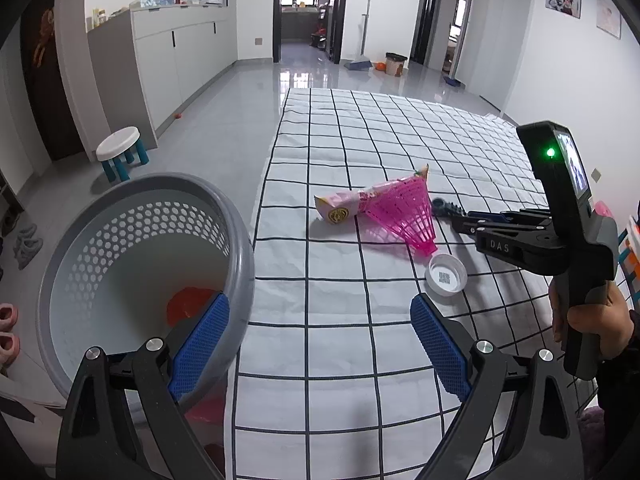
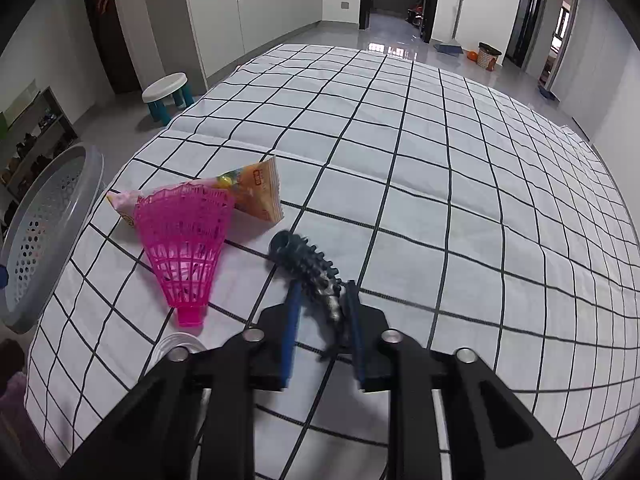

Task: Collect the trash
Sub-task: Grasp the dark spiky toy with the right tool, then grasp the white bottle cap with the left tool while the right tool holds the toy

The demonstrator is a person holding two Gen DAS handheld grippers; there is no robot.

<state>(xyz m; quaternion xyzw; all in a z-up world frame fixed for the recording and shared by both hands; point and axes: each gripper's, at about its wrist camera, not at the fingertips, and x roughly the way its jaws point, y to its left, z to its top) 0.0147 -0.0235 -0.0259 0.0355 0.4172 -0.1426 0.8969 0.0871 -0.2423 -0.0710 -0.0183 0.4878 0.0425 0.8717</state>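
On the white checked sheet (image 1: 340, 360) lie a pink plastic shuttlecock (image 1: 404, 212) (image 2: 184, 240), a snack wrapper (image 1: 340, 204) (image 2: 260, 192) and a white cap (image 1: 446, 274). My right gripper (image 2: 322, 288) (image 1: 460, 218) is shut on a dark spiky roller (image 2: 308, 264) (image 1: 446, 209), its blue pads pressing both sides, just right of the shuttlecock. My left gripper (image 1: 320, 320) is open and empty, with its left finger over the rim of a grey perforated basket (image 1: 240, 240) (image 2: 92, 176). Something orange-red lies in the basket's bottom.
A person's hand (image 1: 592, 320) grips the right handle. A white stool with teal legs (image 1: 120, 148) (image 2: 166, 88) stands on the grey floor to the left, beside grey cabinets. Pink slippers (image 1: 8, 332) lie by the basket. A wicker bin (image 1: 395, 64) stands far back.
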